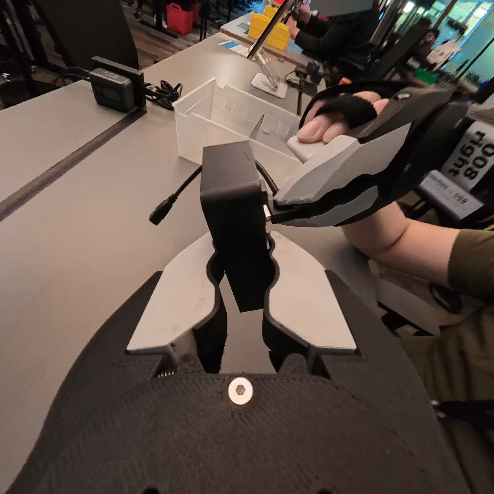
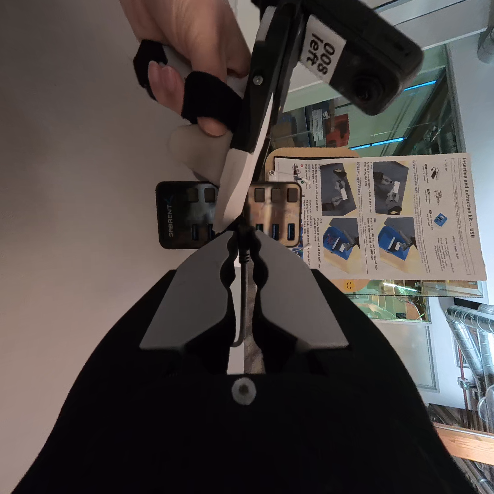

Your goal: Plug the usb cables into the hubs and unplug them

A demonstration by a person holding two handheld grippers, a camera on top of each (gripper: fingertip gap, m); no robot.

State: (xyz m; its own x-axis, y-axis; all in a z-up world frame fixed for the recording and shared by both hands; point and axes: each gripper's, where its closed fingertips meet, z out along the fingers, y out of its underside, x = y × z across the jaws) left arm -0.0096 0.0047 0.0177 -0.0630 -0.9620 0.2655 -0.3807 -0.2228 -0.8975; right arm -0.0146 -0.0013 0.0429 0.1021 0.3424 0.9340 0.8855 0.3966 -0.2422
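The left gripper is clenched on a black USB hub, holding it upright above the grey table. From the right, the right gripper pinches a USB plug at the hub's right face; the metal tip appears partly seated, though the joint is hard to read. In the right wrist view that gripper grips the black cable just behind its plug, aimed at the hub's row of blue ports. A clear plastic bin sits farther back on the table.
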